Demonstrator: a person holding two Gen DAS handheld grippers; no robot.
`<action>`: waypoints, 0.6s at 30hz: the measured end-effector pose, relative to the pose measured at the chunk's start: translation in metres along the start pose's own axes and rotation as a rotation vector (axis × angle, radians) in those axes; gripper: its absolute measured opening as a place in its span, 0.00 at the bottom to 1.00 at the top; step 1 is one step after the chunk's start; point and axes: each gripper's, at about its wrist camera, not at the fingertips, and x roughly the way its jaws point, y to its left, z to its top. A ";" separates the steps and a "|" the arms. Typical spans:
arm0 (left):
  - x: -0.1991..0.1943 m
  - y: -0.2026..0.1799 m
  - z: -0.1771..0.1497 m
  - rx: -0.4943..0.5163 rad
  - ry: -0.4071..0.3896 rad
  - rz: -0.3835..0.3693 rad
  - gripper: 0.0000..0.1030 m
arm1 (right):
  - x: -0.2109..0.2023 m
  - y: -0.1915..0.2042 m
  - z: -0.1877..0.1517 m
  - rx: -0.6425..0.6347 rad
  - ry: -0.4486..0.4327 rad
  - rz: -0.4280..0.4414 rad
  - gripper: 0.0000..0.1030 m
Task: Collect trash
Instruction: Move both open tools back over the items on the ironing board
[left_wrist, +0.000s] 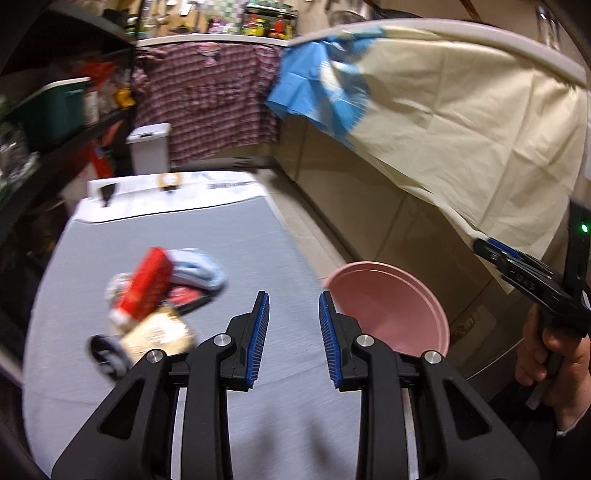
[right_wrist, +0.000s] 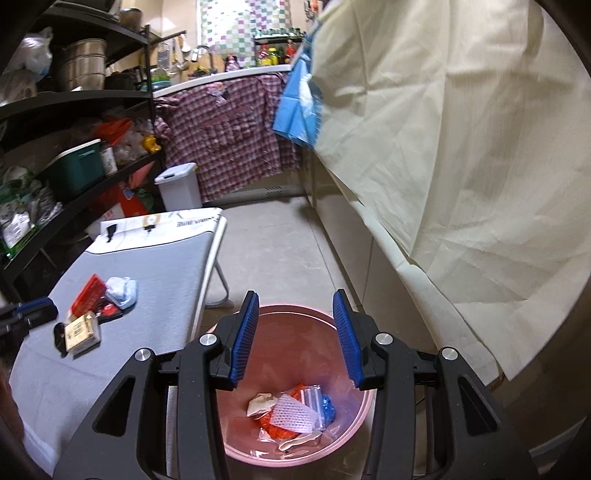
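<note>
Pink plastic bin (right_wrist: 295, 373) stands on the floor beside the grey worktop (right_wrist: 122, 295) and holds crumpled wrappers (right_wrist: 291, 410). Right tongs (right_wrist: 295, 339) hang over the bin, jaws spread, nothing between them. Left tongs (left_wrist: 293, 339) are above the worktop, jaws spread and empty. Remaining trash lies in a cluster on the worktop: a red box (left_wrist: 147, 284), a tan carton (left_wrist: 159, 334), a pale blue cloth (left_wrist: 199, 269).
</note>
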 end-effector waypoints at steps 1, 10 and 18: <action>-0.007 0.011 0.000 -0.010 0.000 0.013 0.27 | -0.004 0.003 -0.001 -0.008 -0.006 0.007 0.40; -0.052 0.105 0.004 -0.081 -0.037 0.153 0.27 | -0.027 0.053 0.005 -0.025 -0.058 0.138 0.35; -0.059 0.165 -0.014 -0.264 -0.074 0.235 0.27 | -0.005 0.144 -0.006 -0.066 -0.055 0.280 0.38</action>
